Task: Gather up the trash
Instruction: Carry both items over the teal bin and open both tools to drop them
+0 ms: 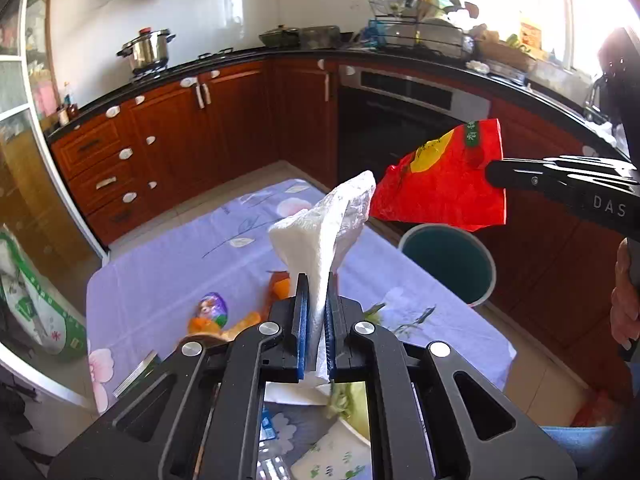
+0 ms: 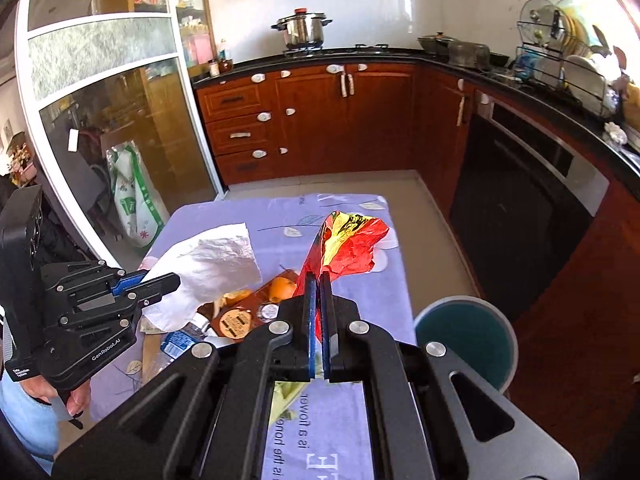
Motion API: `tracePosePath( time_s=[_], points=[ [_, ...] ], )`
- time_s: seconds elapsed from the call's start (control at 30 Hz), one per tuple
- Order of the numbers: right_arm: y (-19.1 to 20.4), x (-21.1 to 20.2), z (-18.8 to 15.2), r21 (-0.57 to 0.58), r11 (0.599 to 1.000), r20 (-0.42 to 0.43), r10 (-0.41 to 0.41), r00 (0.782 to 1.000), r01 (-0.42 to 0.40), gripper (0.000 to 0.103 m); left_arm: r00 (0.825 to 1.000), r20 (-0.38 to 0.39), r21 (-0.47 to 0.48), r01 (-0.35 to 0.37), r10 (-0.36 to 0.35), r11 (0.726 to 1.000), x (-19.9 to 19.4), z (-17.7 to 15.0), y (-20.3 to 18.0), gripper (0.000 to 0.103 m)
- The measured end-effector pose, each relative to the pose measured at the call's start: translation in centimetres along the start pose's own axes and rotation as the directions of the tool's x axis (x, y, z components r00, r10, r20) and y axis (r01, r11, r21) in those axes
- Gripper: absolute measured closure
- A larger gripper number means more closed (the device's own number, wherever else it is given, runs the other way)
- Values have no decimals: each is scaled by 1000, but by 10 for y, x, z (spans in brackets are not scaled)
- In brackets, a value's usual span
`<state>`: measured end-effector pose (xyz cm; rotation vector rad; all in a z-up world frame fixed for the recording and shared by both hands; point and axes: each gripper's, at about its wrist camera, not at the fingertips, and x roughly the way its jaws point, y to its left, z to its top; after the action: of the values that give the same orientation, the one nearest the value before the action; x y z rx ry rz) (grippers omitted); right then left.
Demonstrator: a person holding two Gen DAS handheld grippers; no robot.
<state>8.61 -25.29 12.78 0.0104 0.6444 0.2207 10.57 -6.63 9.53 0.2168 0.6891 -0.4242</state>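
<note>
My left gripper [image 1: 314, 300] is shut on a white paper napkin [image 1: 308, 240] bundled with a clear crinkled plastic wrap [image 1: 352, 204], held up above the table. The same left gripper [image 2: 160, 280] and napkin [image 2: 208, 264] appear at the left of the right wrist view. My right gripper [image 2: 319, 292] is shut on a red and yellow snack bag [image 2: 348, 240], also lifted off the table. In the left wrist view that red bag [image 1: 444, 184] hangs from the right gripper [image 1: 496, 172] above a teal trash bin [image 1: 452, 260] on the floor beside the table.
A lilac flowered tablecloth [image 1: 168, 272] covers the table, with orange peel [image 2: 276, 288], a brown packet [image 2: 240, 316], a small plastic bottle [image 2: 180, 340] and a purple egg-shaped wrapper [image 1: 210, 308] on it. The bin [image 2: 468, 336] stands right of the table. Wooden cabinets and an oven lie beyond.
</note>
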Motion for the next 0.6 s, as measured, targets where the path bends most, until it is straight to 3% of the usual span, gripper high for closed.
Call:
tracePosePath(
  time_s=[0.13, 0.33, 0.6],
  points=[
    [-43, -9, -10, 45, 997, -8, -64, 998, 64, 101, 998, 9, 57, 66, -66, 996, 16, 25, -44, 95],
    [-107, 14, -42, 127, 984, -105, -112, 988, 125, 101, 988, -40, 112, 151, -148, 982, 57, 45, -105, 95],
    [-173, 69, -90, 241, 962, -237, -70, 969, 129, 101, 968, -153, 93, 215, -199, 972, 127, 42, -150, 95]
  ],
)
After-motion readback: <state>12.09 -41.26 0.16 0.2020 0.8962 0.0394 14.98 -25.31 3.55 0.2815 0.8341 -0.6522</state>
